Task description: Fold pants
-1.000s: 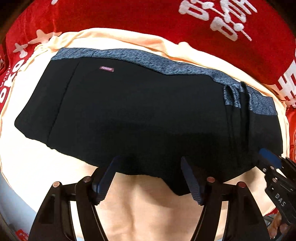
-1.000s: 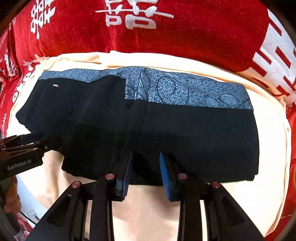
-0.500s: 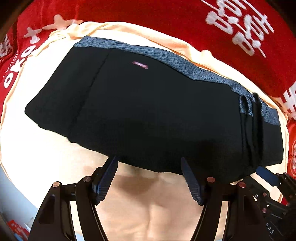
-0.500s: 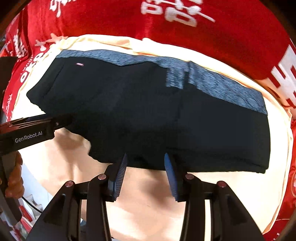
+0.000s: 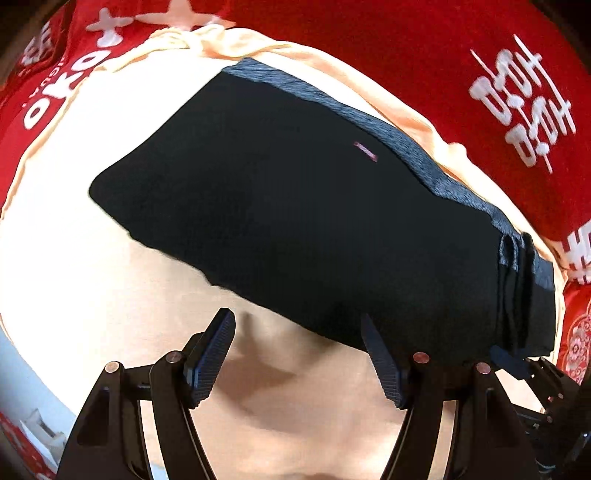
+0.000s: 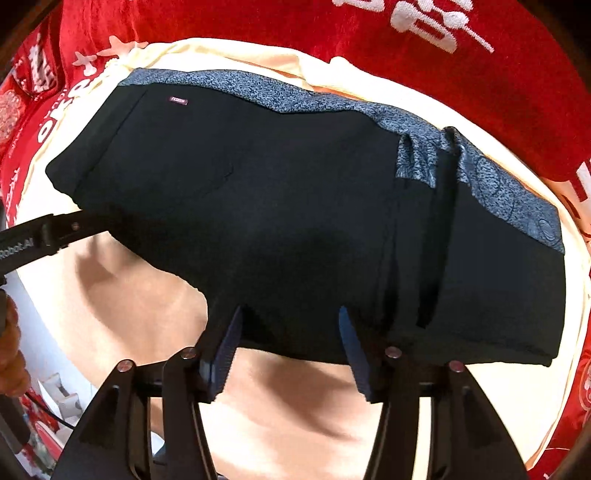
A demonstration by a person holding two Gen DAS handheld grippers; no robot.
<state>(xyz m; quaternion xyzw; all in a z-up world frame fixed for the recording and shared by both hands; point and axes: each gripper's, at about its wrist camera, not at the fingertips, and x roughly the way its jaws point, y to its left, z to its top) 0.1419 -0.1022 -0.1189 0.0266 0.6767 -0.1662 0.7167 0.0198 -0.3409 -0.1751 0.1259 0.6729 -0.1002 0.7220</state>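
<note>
surface: peach sheet (image 5: 92, 258) | beneath: red printed blanket (image 5: 424, 62)

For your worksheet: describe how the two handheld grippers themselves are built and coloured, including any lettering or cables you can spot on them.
Both the left gripper and the right gripper have black angular frames with copper-coloured rivets. Their fingers carry dark blue ribbed pads. In the right wrist view, the left gripper's body shows partial white lettering, "Robot.AI", with a thin black cable below it.

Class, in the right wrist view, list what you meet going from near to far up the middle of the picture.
right gripper → black pants → blue patterned waistband → cream sheet → red cloth with white characters.
</note>
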